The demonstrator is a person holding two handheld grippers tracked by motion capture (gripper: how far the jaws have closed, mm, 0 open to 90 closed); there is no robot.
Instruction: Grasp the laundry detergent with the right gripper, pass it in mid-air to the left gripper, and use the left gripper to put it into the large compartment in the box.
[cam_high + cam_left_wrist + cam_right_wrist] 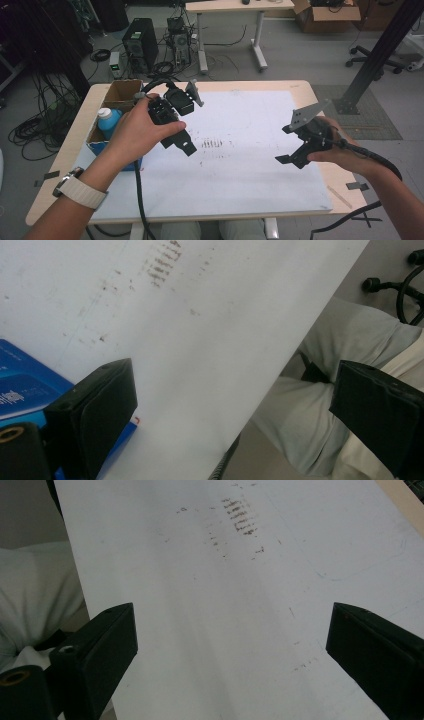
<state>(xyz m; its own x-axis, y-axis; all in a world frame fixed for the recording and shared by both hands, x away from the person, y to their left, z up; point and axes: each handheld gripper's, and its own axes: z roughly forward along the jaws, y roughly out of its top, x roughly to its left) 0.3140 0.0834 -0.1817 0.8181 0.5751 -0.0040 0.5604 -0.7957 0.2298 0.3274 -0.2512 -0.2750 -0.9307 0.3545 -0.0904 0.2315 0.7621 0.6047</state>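
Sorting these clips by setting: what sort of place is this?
Likely a lab or workshop: computer towers and tangled cables on the floor, an office chair, a white-topped table.

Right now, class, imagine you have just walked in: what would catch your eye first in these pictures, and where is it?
Two hand-held black tools hang over a white board marked with brown smudges: the left claw near the board's left side, the right claw near its right, both with jaws wide apart and holding nothing. At the table's left edge, a cardboard box holds a blue bottle.
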